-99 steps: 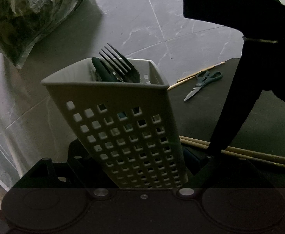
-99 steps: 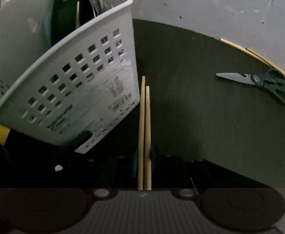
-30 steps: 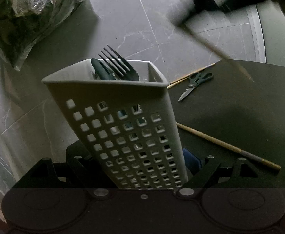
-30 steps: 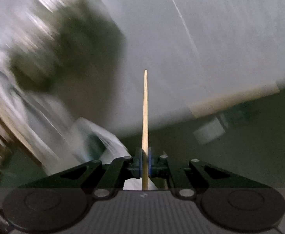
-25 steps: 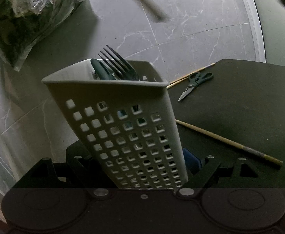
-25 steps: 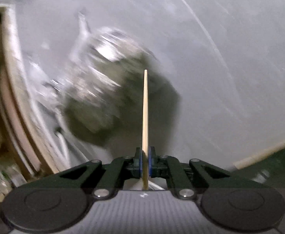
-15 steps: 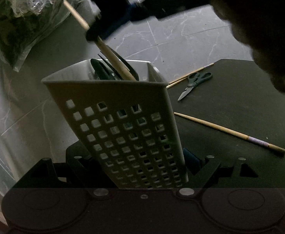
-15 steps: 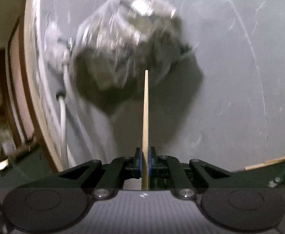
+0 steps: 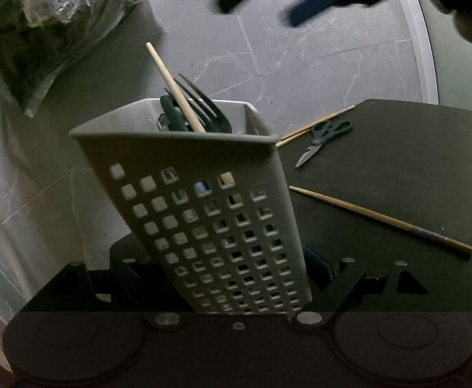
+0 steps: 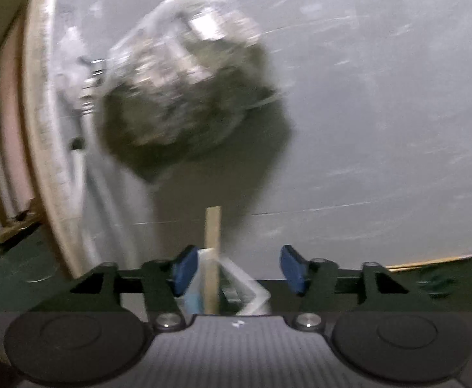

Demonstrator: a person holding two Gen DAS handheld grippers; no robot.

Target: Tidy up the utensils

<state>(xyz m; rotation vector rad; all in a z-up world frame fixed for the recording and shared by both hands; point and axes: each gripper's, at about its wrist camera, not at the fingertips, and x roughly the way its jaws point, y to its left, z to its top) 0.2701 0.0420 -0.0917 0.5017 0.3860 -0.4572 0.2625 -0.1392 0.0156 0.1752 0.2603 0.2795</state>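
My left gripper [image 9: 223,274] is shut on the base of a white perforated utensil caddy [image 9: 210,213], which leans to the left. A dark fork [image 9: 203,106] and other dark utensils stand in it, and a wooden chopstick [image 9: 174,87] pokes out of its top. My right gripper [image 9: 262,9] hovers above the caddy with its jaws opening. In the right wrist view the chopstick [image 10: 212,242] stands loose between the blue pads [image 10: 184,270] of the right gripper [image 10: 239,268], and neither pad presses on it.
On the dark mat [image 9: 397,168] lie one chopstick [image 9: 378,218], green-handled scissors [image 9: 323,137] and two more chopsticks [image 9: 313,124] at its far edge. A plastic bag of greens [image 9: 42,26] sits on the grey marble top at the far left.
The right gripper carried one chopstick from the mat up over the caddy, then spread its jaws. The chopstick now stands in the caddy. The left gripper and caddy stayed put.
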